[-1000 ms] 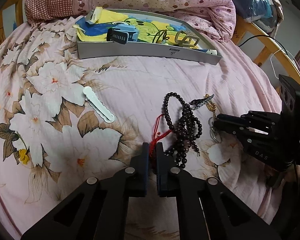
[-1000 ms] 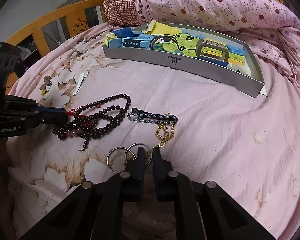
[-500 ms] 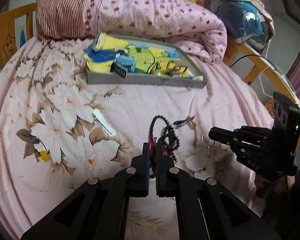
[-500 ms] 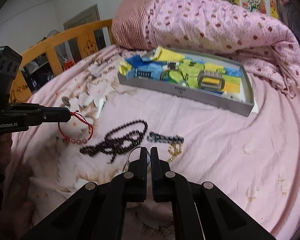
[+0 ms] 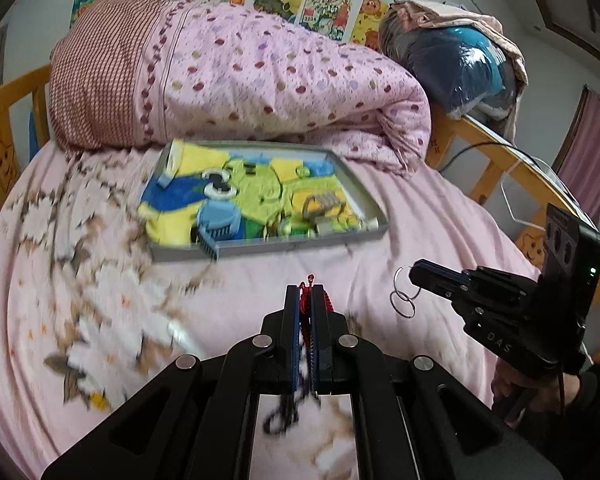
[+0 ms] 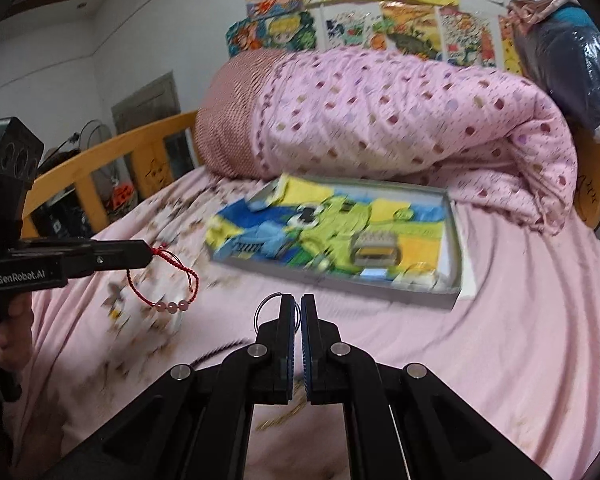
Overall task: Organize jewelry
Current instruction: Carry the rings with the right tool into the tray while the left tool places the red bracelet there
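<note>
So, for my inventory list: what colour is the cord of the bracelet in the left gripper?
Red; the bracelet shows best in the right wrist view.

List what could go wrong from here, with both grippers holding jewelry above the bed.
1. The red cord bracelet dangles from the tip of the left gripper; its loose loop might snag or slip on the way to the tray.
2. The right gripper pinches only the edge of the silver rings, a thin hold that could let them drop onto the bedsheet.
3. The tray already holds several items, so dropped pieces may tangle with them.
</note>
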The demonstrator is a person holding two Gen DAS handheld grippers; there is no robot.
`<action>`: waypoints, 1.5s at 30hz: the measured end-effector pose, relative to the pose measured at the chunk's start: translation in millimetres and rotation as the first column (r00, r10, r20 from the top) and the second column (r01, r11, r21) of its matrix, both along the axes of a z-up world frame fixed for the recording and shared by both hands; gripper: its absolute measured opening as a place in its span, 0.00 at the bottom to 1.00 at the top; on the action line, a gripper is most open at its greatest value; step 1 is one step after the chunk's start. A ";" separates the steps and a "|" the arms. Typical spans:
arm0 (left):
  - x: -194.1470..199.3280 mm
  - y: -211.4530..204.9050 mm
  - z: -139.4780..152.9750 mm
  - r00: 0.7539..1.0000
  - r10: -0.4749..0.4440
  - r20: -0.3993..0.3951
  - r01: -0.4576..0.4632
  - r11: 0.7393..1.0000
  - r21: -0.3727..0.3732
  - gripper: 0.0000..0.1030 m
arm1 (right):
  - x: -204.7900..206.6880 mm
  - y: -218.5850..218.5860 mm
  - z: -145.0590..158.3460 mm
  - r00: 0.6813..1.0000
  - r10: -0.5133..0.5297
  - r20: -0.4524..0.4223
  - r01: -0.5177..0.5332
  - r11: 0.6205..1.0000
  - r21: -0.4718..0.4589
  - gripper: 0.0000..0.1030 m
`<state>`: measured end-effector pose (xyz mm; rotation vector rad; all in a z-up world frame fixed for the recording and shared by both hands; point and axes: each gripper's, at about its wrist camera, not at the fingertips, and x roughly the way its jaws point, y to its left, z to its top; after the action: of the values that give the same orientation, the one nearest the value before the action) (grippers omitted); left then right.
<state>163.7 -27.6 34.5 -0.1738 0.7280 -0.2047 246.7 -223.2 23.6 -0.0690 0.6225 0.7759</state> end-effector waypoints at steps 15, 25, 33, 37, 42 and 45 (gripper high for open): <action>144.7 -4.1 -28.4 0.996 0.084 0.027 -0.083 0.997 -0.003 0.03 | 123.7 -21.9 -23.6 0.984 -0.176 -0.027 0.178 0.980 0.093 0.04; 175.4 -8.1 -72.5 0.995 0.081 -0.059 -0.083 0.996 -0.024 0.03 | 140.3 -22.1 -67.5 0.972 -0.200 -0.122 0.202 0.979 0.004 0.04; 178.2 -9.7 -93.6 0.990 0.073 -0.123 -0.076 0.997 -0.021 0.03 | 142.0 -21.5 -74.9 0.969 -0.206 -0.135 0.205 0.979 -0.020 0.04; 176.7 -8.5 -91.6 0.990 0.069 -0.123 -0.073 0.997 -0.029 0.03 | 141.0 -21.8 -73.8 0.969 -0.210 -0.133 0.207 0.978 -0.032 0.05; 171.4 -5.7 -83.4 0.990 0.081 -0.116 -0.089 0.994 -0.059 0.47 | 136.0 -24.6 -63.3 0.970 -0.219 -0.106 0.217 0.976 -0.029 0.32; 164.8 -1.3 -72.6 0.991 0.104 -0.089 -0.111 0.991 -0.080 0.53 | 130.2 -25.9 -52.9 0.972 -0.222 -0.076 0.221 0.975 -0.020 0.37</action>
<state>328.5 -28.9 -38.1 -0.3039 0.7927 -0.1260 377.0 -249.1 -29.4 0.0210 0.6953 0.5604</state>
